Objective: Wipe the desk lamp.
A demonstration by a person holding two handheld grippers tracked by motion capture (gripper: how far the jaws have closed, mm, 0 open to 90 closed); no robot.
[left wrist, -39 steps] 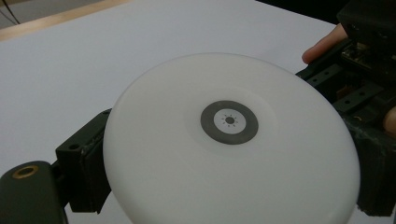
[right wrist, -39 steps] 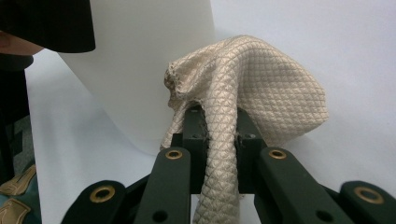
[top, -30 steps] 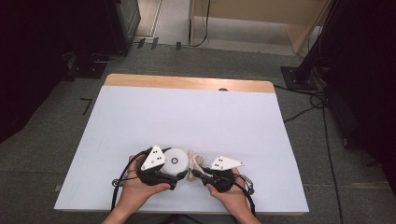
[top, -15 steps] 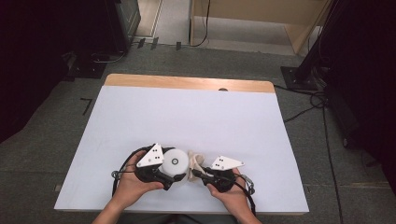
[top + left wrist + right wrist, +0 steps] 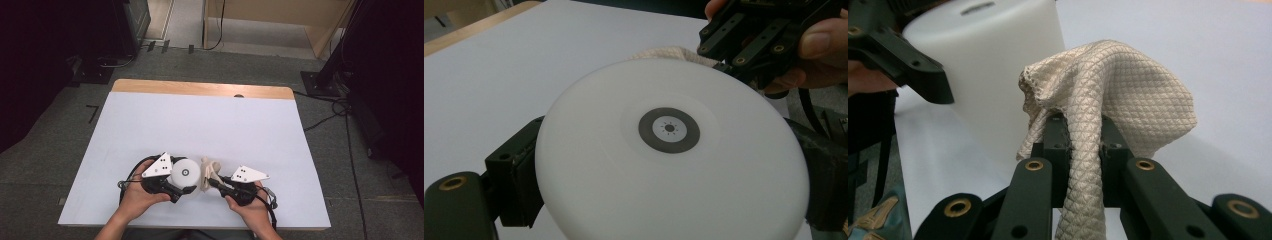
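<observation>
A white round container with a grey ring at the centre of its top sits near the table's front edge. My left gripper is shut on it, one black finger against each side. My right gripper is shut on a beige quilted cloth, which bunches up over the jaw tips and hangs down between them. The cloth lies right against the container's right side. A hand holds each gripper from the table's front edge.
The white-covered table has a wooden strip along its far edge with a small dark hole. Cables and dark equipment stands lie on the grey floor beyond and to the right.
</observation>
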